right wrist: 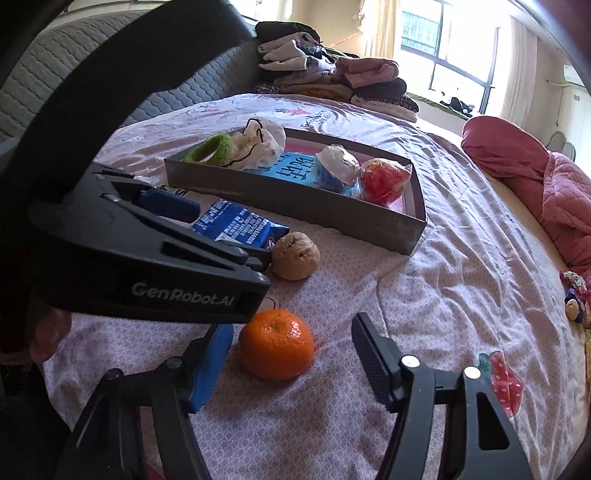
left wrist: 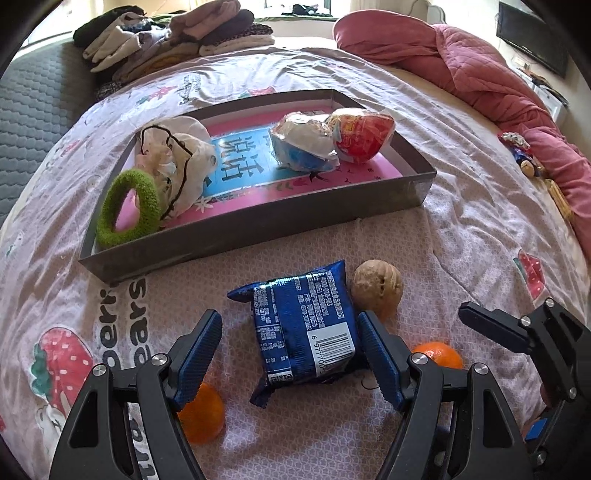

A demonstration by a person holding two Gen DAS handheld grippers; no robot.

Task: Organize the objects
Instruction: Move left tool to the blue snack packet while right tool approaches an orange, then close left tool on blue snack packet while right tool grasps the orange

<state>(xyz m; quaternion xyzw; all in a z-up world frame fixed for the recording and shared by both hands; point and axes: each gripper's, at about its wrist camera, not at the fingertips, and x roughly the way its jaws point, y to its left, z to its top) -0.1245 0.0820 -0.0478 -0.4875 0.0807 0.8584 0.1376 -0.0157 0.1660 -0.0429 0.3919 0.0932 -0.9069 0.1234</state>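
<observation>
A blue snack packet (left wrist: 306, 332) lies on the bed between the open fingers of my left gripper (left wrist: 290, 325); the right pad touches its edge. A walnut (left wrist: 376, 291) sits just right of it. One mandarin (left wrist: 201, 413) lies under the left finger, another (left wrist: 437, 354) beside the right finger. In the right wrist view my right gripper (right wrist: 291, 343) is open around that mandarin (right wrist: 277, 343), with the walnut (right wrist: 295, 254) and packet (right wrist: 236, 225) beyond. A grey tray (left wrist: 258, 229) holds a green ring (left wrist: 127, 206), a white bag and two wrapped balls.
The tray (right wrist: 295, 206) stands on the patterned bedsheet ahead of both grippers. Folded clothes (left wrist: 166, 33) pile at the far side. A red quilt (left wrist: 461, 62) lies along the right. Small toys (right wrist: 574, 299) rest near the quilt.
</observation>
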